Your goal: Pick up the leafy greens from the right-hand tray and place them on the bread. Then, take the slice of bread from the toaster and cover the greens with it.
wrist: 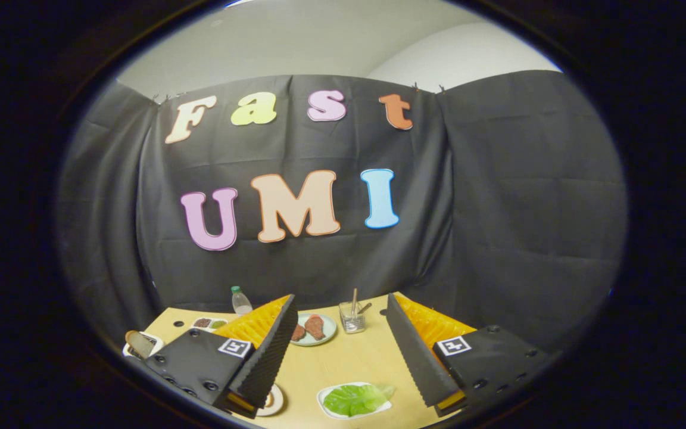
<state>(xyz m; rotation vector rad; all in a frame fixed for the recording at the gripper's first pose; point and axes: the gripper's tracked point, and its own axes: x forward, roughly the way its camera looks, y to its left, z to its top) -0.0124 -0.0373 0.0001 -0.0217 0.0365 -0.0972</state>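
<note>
Gripper view shows the gripper [338, 351] with jaws spread wide, holding nothing, above the leafy greens [355, 399].

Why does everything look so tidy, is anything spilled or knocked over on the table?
Nothing stands out. The leafy greens lie flat on their tray between the open gripper fingers, the plate of meat and the glass with sticks stand upright beyond them, and the bottle is upright too. No spills on the table.
</note>
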